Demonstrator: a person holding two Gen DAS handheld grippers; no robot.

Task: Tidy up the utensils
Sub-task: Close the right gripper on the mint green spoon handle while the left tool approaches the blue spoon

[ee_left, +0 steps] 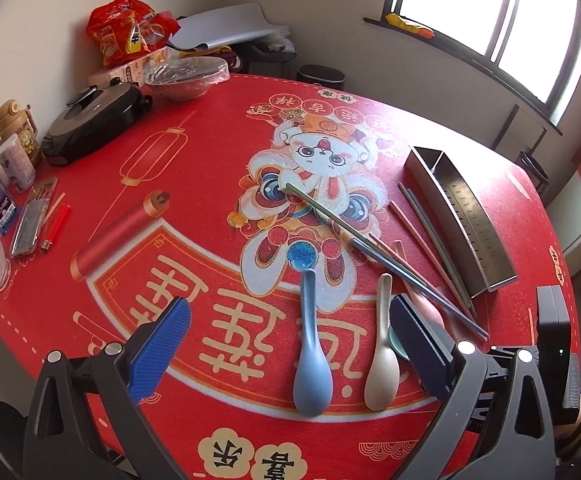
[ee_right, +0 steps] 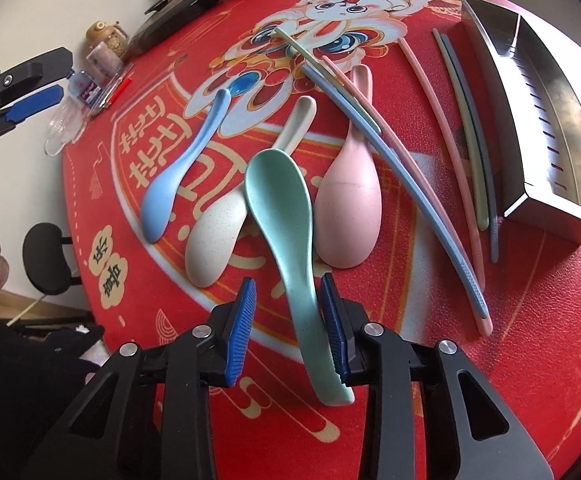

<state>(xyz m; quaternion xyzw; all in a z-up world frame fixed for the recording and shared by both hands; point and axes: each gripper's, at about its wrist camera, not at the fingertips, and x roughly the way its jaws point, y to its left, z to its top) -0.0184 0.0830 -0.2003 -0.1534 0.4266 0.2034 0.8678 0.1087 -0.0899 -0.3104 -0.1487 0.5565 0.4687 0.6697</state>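
Spoons come first: my right gripper (ee_right: 288, 320) brackets the green spoon (ee_right: 286, 216) handle, not yet clamped; next I squeeze, then carry to the steel holder (ee_right: 546, 128). Left gripper (ee_left: 290, 344) hovers open.

Red table (ee_left: 210, 168) under spoons (ee_left: 310, 360), chopsticks (ee_left: 422, 236)

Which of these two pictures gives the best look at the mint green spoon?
The right wrist view. There the mint green spoon fills the middle, handle between the right gripper fingers, bowl pointing away. In the left wrist view only a small sliver of it peeks out behind the left gripper's right finger.
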